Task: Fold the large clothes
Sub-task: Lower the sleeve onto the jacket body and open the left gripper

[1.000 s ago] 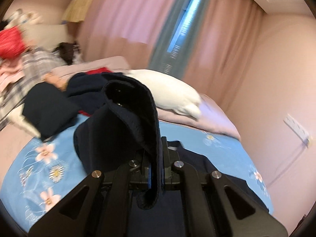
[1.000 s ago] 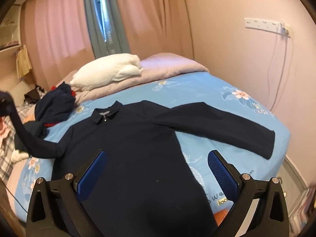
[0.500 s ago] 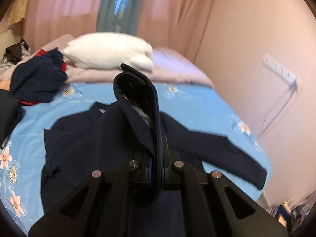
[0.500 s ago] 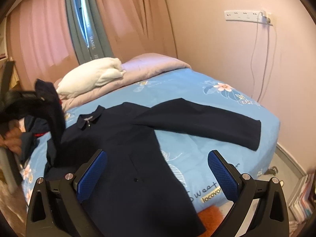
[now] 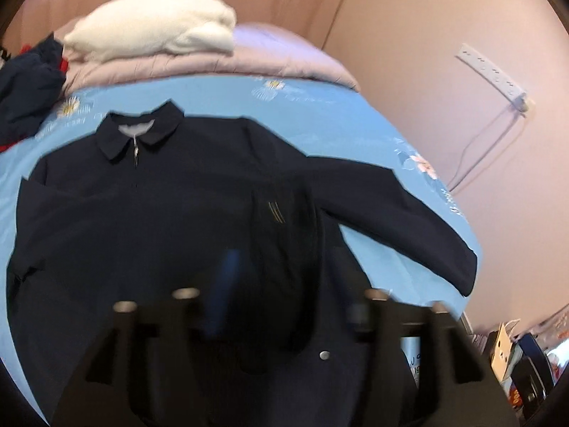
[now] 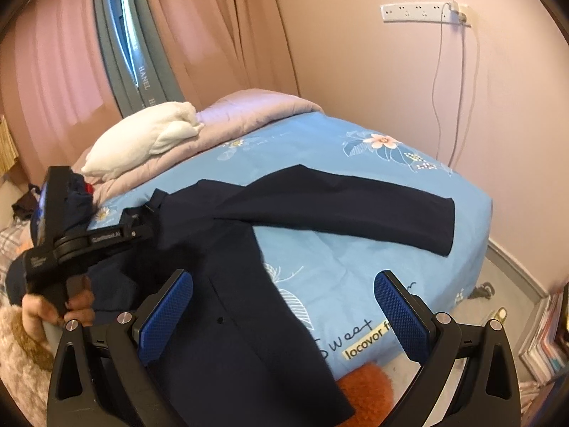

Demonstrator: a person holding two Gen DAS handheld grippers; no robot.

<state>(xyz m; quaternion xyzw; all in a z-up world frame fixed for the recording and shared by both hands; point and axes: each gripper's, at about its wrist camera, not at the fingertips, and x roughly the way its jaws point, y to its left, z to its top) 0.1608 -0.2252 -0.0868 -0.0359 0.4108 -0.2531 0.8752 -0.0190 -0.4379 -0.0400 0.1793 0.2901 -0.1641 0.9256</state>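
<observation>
**Left sleeve laid across the jacket front**

The navy collared jacket [image 5: 149,213] lies flat on the blue floral bedsheet [image 5: 313,106], filling the frame's centre. The left gripper [image 5: 284,306] has just been opening; the sleeve cuff [image 5: 281,220] sits loose between its parted jaws, low centre. Best to pull straight back so the cuff stays flat. The right gripper [image 6: 282,315] stands wide apart, empty. The other sleeve [image 6: 355,206] stretches right. No containers are visible.

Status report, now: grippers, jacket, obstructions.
Left gripper just opened, sleeve cuff between its jaws. Right gripper open, empty. Jacket flat on bed, other sleeve spread. Nothing obstructing.
</observation>
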